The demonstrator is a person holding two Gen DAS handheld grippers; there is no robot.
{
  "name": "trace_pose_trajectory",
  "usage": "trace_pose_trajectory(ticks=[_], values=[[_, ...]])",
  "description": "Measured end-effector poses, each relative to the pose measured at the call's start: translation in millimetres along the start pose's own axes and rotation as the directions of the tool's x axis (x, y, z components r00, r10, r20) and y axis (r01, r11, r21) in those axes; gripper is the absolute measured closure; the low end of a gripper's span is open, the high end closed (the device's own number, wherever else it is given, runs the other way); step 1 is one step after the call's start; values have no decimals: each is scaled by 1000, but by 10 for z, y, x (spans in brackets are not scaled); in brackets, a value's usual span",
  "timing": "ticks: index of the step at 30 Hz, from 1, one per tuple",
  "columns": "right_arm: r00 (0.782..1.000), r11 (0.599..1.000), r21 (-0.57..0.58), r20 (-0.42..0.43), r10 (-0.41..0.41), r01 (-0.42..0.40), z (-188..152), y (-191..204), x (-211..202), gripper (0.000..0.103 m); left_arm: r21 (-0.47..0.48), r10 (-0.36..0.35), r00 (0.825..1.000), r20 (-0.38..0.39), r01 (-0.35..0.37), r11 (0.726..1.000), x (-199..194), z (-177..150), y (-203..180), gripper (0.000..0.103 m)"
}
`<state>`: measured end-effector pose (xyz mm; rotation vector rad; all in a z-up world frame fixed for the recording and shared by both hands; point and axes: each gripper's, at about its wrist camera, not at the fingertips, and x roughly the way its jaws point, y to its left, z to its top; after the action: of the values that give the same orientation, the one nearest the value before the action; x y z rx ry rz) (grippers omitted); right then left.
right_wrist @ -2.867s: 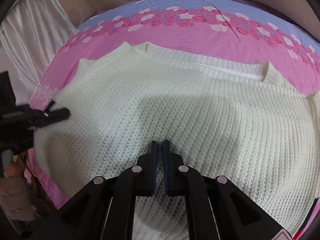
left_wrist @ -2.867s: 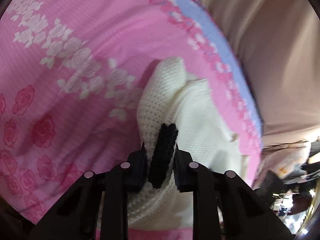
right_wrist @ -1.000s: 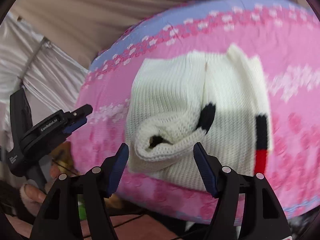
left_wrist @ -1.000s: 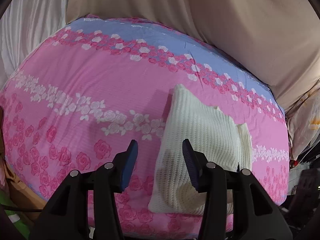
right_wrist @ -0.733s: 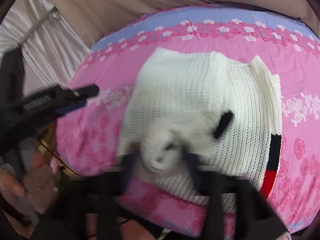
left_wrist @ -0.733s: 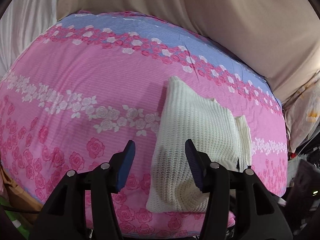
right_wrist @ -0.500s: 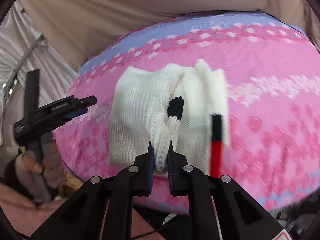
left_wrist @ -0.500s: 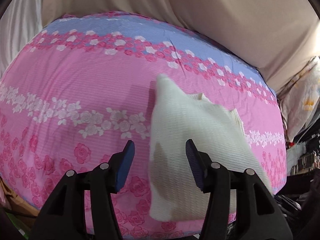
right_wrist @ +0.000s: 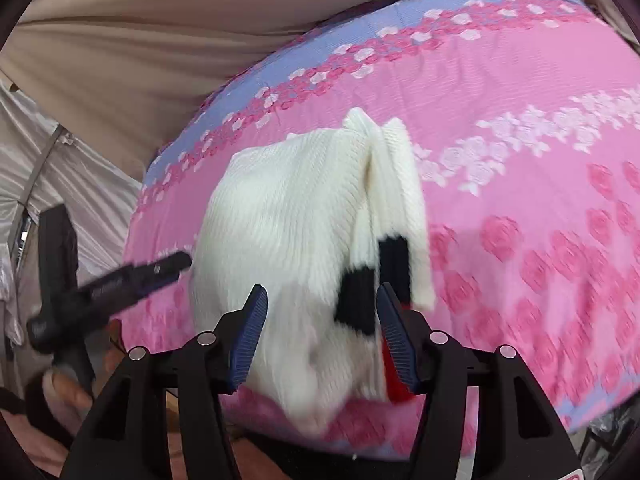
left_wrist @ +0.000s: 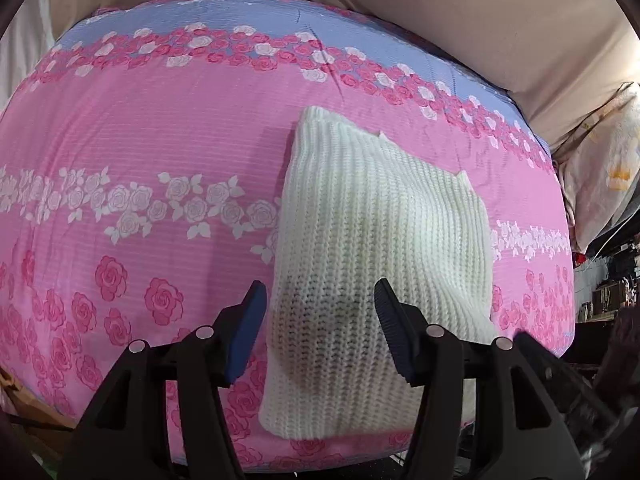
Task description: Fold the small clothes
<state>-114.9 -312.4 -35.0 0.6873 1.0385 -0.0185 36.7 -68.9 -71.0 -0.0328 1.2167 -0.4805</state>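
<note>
A: Status: sweater (left_wrist: 380, 248) lies folded on the pink sheet (left_wrist: 160, 128), near its front edge; left gripper (left_wrist: 318, 330) hovers over the near end, jaws partly apart and opening, nothing pinched; right gripper (right_wrist: 318, 334) likewise, jaws opening, knit showing between them but the pads not pressing on it.

B: Step in hand?

A: Judged as release and settling of the last fold; both tools are free of the cloth.

B: Procedure for doing it well?

A: Let the jaws clear the knit fully before lifting; lift straight off, since loose loops may snag on the ribbed pads and drag a layer open; then check that the edges line up; if the near end bulges, press it flat with closed jaws rather than regripping.

B: View differences?

A: Left wrist view shows only plain white knit, a smooth top and a neat rectangle; right wrist view shows the open side of the stack: black cuff (right_wrist: 356, 300), a red band (right_wrist: 394, 376), layered edges, plus the left gripper from outside and the hand (right_wrist: 64, 396) holding it; that view is motion-blurred, so layer alignment cannot be confirmed.
</note>
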Motion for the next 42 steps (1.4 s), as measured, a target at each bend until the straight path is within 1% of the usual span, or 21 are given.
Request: trace_pose_trajectory(ticks=[4,6,8,9,10,12,15,16,18,20,22,23,25,28,32,34,36,37,38,40,42], values=[[997,997,50,-40,60,-58,189,-47,233,46,-17,25,999,24,-24,1000,-74,-29,71,49],[997,998,66,-82,13,-8,204,-104,438,46,-27,40,999,27,-39,999,-88,-45,114,49],[995,996,87,-100,27,-18,161,-135,604,48,-45,45,999,23,-44,998,-92,-67,170,49],[994,995,91,-104,41,-31,156,-118,674,55,-53,48,999,24,-47,997,-97,-72,196,49],[993,996,87,-105,46,-37,158,-95,696,85,-61,49,998,26,-48,997,-104,-70,211,49],[996,997,53,-63,55,-52,206,10,565,86,-74,52,998,37,-49,996,-126,-54,230,49],[996,999,-15,71,48,-47,346,208,22,87,-61,44,997,58,-41,997,-171,-22,185,49],[993,999,-42,114,32,-27,377,251,-170,87,-51,38,997,62,-35,998,-178,-19,153,49],[988,993,-97,144,-51,65,403,239,-274,87,-25,20,998,56,-18,1000,-146,-22,70,48],[984,979,-127,101,-148,160,365,56,-44,86,-14,3,1000,30,-3,1000,-70,-27,8,48],[982,979,-97,-48,-183,177,266,-318,430,84,-6,-14,1000,0,14,1000,29,-34,-46,48],[986,987,-53,-53,-155,153,236,-387,487,82,-1,-14,1000,-13,13,1000,65,-35,-65,48],[994,994,12,0,-105,105,251,-356,287,79,14,-11,1000,-23,11,1000,89,-39,-113,48],[995,997,-3,73,-73,74,183,-97,-150,77,51,7,1000,-5,-6,999,54,-74,-179,48],[1000,996,-93,9,-15,15,-128,212,-327,77,74,1,1000,11,-2,997,-1,-96,-250,48],[997,986,-160,-44,-60,52,-305,273,-161,77,91,5,1000,4,-5,996,27,-98,-297,47],[984,972,-196,-95,-151,130,-461,154,163,83,97,6,999,-44,-2,995,156,-103,-327,46],[971,965,-188,-120,-205,181,-513,0,325,93,99,10,997,-71,-3,995,237,-117,-330,45],[969,970,-156,-130,-210,189,-526,-138,378,103,102,19,996,-91,-10,995,323,-140,-329,43],[981,989,-51,-126,-146,140,-486,-252,275,103,119,44,994,-96,-32,992,387,-160,-345,42],[991,993,-34,-73,-113,111,-466,-159,20,103,140,55,996,-73,-44,989,350,-164,-371,42]])
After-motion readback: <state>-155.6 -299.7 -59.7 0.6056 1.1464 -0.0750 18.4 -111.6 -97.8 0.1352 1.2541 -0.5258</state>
